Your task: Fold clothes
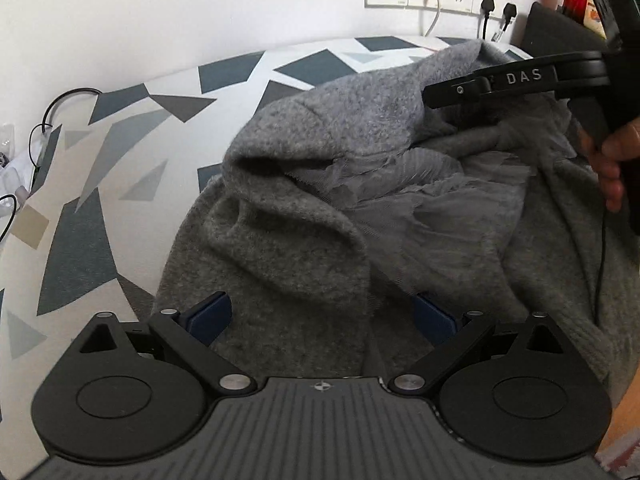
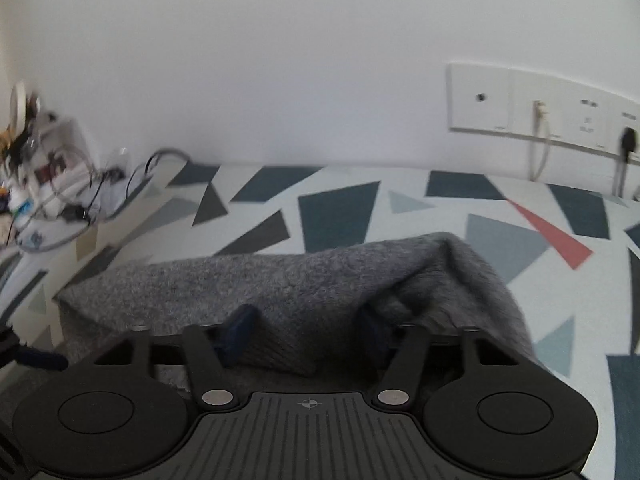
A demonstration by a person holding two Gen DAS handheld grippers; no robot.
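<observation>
A: What did the left wrist view show?

B: A grey sweater [image 1: 304,208] lay bunched on the patterned cloth [image 1: 80,216], which covered the surface. Thick rolls of knit rose in the middle, with a paler ribbed or gauzy layer showing between them. The left gripper [image 1: 320,316] sat low over the sweater's near part, its blue fingers [image 1: 210,316] spread wide with knit heaped between them. Whether they had hold of any of it, I couldn't tell. At the right edge a hand [image 1: 612,160] held the right gripper [image 1: 436,94] over the sweater's far side.

A: And the right wrist view?

B: The sweater [image 2: 280,280] lay across the near part of the cloth [image 2: 340,216], its far edge fairly straight, with a raised hump at its right end. The right gripper [image 2: 308,332] had its fingers [image 2: 240,328] about half apart, with a fold of knit running between them. It looked like a loose hold, though a firm pinch wasn't clear. The frame was a little blurred. Clutter [image 2: 52,184] sat at the cloth's left edge, sockets [image 2: 540,104] on the wall.

A: How far along?

B: No flat, squared bundle was visible. I judged smoothing and folding remained.
</observation>
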